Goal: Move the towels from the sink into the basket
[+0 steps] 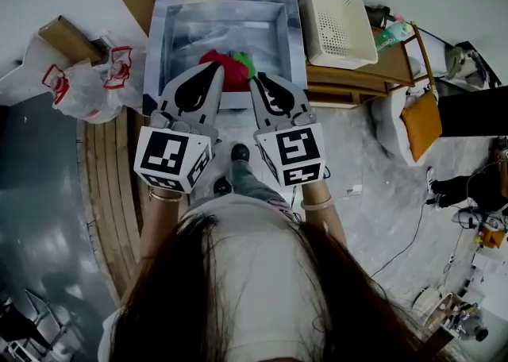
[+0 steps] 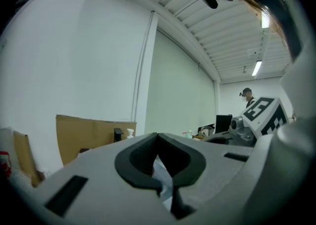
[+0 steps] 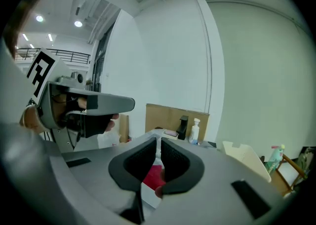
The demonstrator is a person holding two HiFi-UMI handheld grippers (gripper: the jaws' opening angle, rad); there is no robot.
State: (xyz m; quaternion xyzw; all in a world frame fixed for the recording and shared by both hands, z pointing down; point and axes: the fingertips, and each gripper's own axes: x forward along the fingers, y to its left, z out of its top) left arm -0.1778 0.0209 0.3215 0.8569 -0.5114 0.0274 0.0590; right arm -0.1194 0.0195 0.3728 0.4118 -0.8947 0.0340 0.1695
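Your left gripper (image 1: 213,71) and right gripper (image 1: 257,79) both hang empty with jaws pressed together above the sink (image 1: 159,35), where the red towel (image 1: 230,75) and green towel (image 1: 244,62) lie bunched: soft, light, probably floppy cloth, so pinch a raised fold.

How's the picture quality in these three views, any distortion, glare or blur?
Head view: dim and wide-angle, dull sheen on the sink, red towel vivid. Left gripper view: fisheye, black corners, ceiling strip light blown out. Right gripper view: wall seam bowed, near foreground slightly soft.
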